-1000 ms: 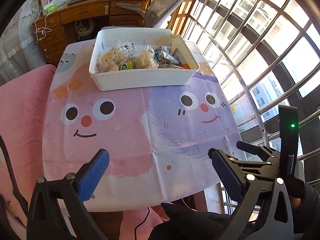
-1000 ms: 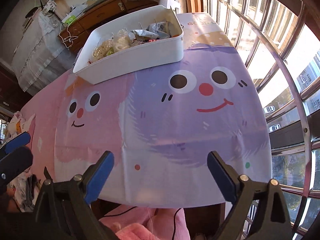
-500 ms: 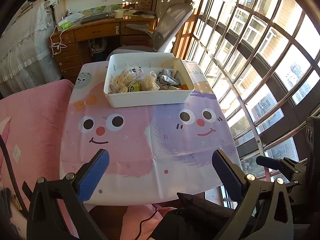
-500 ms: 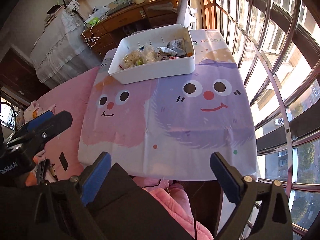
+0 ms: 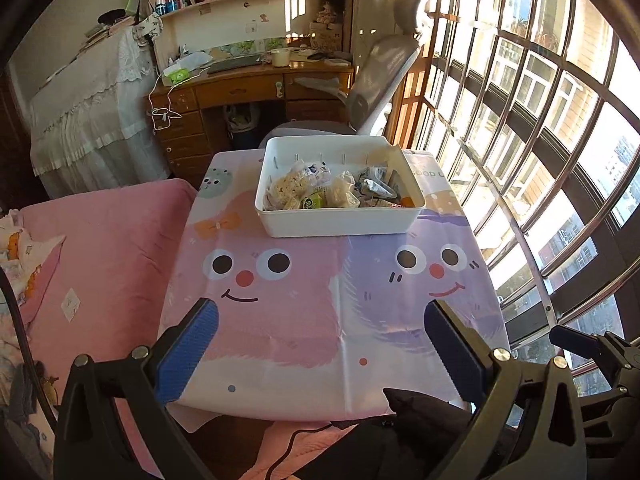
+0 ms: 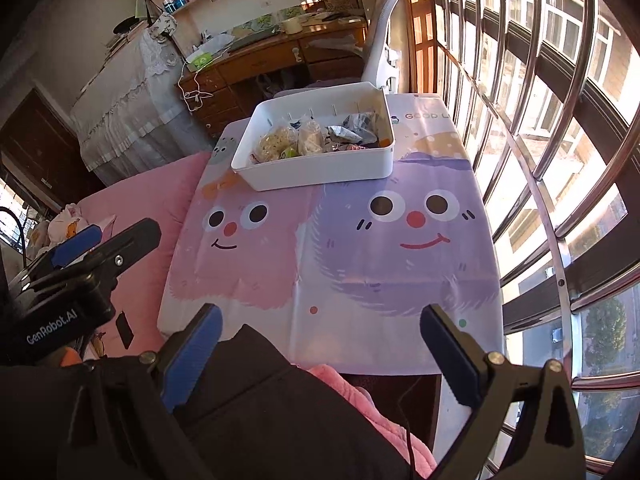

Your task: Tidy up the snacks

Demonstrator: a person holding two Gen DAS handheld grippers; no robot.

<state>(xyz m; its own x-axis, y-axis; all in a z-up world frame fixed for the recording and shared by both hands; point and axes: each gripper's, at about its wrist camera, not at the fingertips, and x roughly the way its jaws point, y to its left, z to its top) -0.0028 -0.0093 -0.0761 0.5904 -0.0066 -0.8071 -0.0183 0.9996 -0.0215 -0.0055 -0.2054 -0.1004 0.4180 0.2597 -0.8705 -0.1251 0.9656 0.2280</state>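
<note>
A white plastic bin (image 5: 340, 222) (image 6: 320, 168) stands at the far end of a small table. It holds several wrapped snacks (image 5: 316, 192) (image 6: 304, 140): pale rice cakes on the left, silvery packets on the right. My left gripper (image 5: 320, 332) hangs open over the table's near edge with nothing between its blue pads. My right gripper (image 6: 320, 332) is open too and empty, held back above a dark sleeve (image 6: 280, 412). The left gripper's body (image 6: 80, 264) shows at the left of the right wrist view.
The table wears a pink and purple cartoon-face cloth (image 5: 320, 300). A pink bed (image 5: 100, 240) lies along its left side. Barred windows (image 5: 540, 160) run down the right. A grey office chair (image 5: 380, 80) and a wooden desk (image 5: 248, 88) stand beyond the table.
Both grippers have pulled back and risen away from the table, so the bin looks smaller and farther off. They stay open and empty.
</note>
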